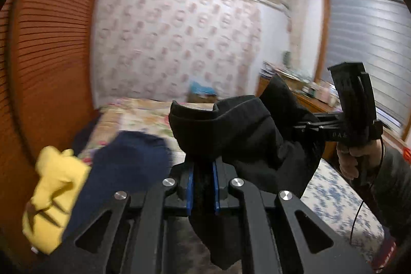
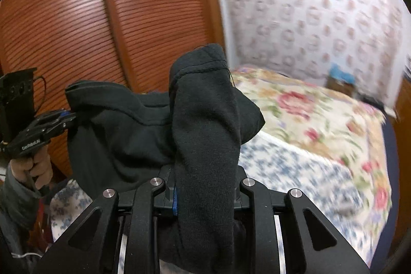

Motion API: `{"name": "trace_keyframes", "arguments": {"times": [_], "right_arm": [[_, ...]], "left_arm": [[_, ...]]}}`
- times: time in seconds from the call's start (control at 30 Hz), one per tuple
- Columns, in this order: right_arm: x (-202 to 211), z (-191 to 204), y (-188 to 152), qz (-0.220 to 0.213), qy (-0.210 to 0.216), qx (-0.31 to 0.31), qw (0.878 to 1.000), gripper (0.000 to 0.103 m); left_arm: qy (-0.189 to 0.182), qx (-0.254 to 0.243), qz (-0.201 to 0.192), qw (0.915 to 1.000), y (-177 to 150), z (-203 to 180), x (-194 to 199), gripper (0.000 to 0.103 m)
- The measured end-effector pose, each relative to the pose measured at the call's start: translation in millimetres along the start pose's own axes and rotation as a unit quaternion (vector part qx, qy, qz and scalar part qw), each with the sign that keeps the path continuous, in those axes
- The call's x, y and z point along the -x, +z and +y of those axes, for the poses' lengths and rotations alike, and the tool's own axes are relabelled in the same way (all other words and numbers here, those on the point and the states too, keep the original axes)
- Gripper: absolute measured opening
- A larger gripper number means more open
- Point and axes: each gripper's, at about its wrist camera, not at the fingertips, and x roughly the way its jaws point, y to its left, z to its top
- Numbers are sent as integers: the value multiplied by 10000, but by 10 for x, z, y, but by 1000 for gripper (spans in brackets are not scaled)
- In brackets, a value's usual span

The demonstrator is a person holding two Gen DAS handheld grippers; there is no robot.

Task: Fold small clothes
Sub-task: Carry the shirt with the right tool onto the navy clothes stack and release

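Above the flowered bed [image 2: 321, 120], a black garment [image 1: 231, 130] hangs stretched between both grippers, the left gripper [image 1: 203, 171] and right gripper [image 2: 203, 186] each with fingers clamped on its cloth, near a navy garment [image 1: 123, 166] and a yellow garment [image 1: 54, 186] at left.

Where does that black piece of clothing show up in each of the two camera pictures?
Left wrist view: black garment at centre, pinched in the left gripper, stretching right to the right gripper.
Right wrist view: centre, draped over the right gripper, reaching left.
Shared landmark: the floral bedspread.
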Motion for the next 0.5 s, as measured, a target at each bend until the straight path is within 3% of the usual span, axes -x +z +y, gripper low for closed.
{"name": "trace_keyframes", "arguments": {"times": [0.23,0.5], "right_arm": [[-972,649,767,385,516,951,9934,23],[-2059,1130,1010,915,581,1473,9831,24]], "left_arm": [[829,536,-22,9951,-395,666,219,8],[1173,898,532,9876,-876,1148,168,9]]}}
